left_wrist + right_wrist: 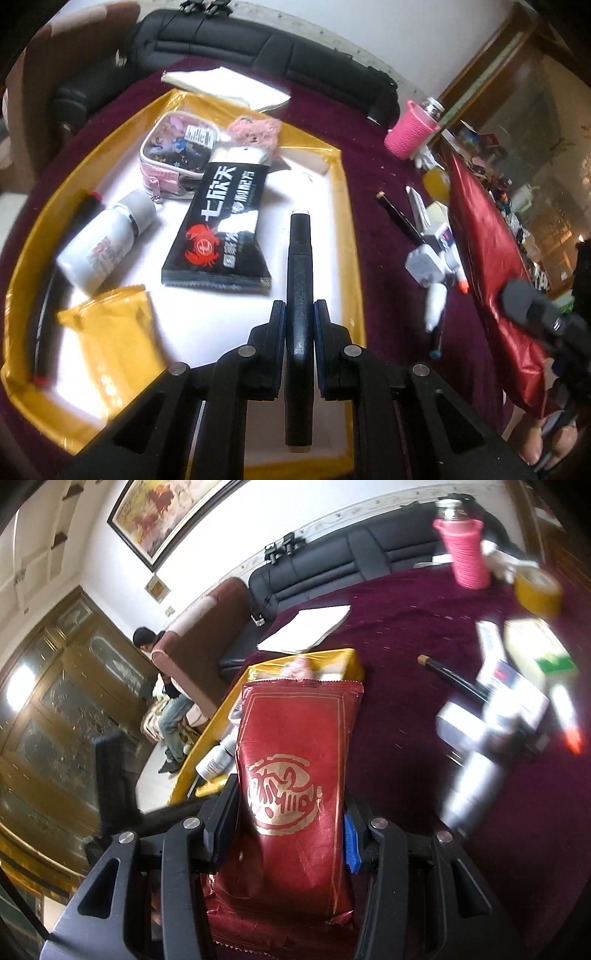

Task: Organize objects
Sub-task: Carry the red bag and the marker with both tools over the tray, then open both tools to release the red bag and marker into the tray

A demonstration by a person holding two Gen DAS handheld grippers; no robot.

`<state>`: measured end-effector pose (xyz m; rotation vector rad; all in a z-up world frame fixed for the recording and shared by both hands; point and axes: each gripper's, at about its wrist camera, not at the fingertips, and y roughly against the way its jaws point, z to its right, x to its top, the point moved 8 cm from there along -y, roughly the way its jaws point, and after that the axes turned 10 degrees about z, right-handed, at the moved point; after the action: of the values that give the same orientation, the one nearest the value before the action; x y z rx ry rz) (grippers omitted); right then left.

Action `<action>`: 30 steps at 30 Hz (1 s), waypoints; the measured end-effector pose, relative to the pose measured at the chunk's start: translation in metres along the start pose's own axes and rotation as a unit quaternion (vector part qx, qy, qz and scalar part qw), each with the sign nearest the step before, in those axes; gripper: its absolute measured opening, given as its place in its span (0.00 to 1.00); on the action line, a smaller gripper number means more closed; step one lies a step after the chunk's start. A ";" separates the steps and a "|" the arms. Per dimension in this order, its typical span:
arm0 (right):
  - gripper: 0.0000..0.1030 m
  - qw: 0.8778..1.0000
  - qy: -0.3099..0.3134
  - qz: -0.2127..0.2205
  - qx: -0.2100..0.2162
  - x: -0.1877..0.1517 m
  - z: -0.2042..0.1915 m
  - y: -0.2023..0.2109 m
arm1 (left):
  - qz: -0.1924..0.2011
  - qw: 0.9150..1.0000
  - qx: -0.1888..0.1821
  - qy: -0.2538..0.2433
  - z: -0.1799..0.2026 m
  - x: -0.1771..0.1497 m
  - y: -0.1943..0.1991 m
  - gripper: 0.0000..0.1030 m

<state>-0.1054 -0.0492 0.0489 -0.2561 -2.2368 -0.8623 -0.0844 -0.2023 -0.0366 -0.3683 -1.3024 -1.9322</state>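
My left gripper [300,314] is shut on a long black marker-like stick [300,266] and holds it over the yellow-rimmed tray [347,206]. In the tray lie a black packet with red crabs [221,229], a white bottle [107,240], a pink pouch [177,155], a yellow packet [110,336] and a pink knitted item [255,129]. My right gripper [288,812] is shut on a red foil packet [295,768], above the maroon cloth by the tray's corner [351,662]. The packet also shows at the right in the left wrist view [491,280].
Loose items lie on the maroon tablecloth [399,635] right of the tray: a black pen [454,683], boxes and tubes [517,701], yellow tape [539,590], a pink-sleeved bottle [465,554]. White papers [306,627] lie behind the tray. A black sofa [332,554] stands beyond.
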 end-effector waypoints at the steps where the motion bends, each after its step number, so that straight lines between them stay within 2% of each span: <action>1: 0.44 1.000 0.003 -0.002 -0.005 0.006 -0.005 -0.011 | -0.002 1.000 -0.001 0.005 -0.002 0.001 -0.005 0.11; 7: 0.44 0.999 -0.001 -0.022 -0.037 0.025 -0.017 -0.077 | -0.001 0.999 -0.030 0.029 -0.008 -0.001 -0.009 0.11; 15: 0.44 0.996 -0.012 -0.043 -0.081 0.027 -0.010 -0.143 | -0.019 0.999 -0.022 0.035 -0.017 -0.011 -0.017 0.11; 22: 0.44 0.989 -0.032 -0.050 -0.133 0.018 0.010 -0.165 | -0.011 0.999 -0.013 0.041 -0.021 -0.011 -0.013 0.11; 30: 0.48 0.989 -0.027 -0.048 -0.134 0.018 0.011 -0.163 | -0.007 0.999 -0.007 0.035 -0.021 -0.014 -0.014 0.11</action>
<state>-0.1915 -0.1665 -0.0274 -0.3019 -2.1947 -1.2239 -0.0817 -0.2121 -0.0629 -0.2967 -1.2483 -1.9493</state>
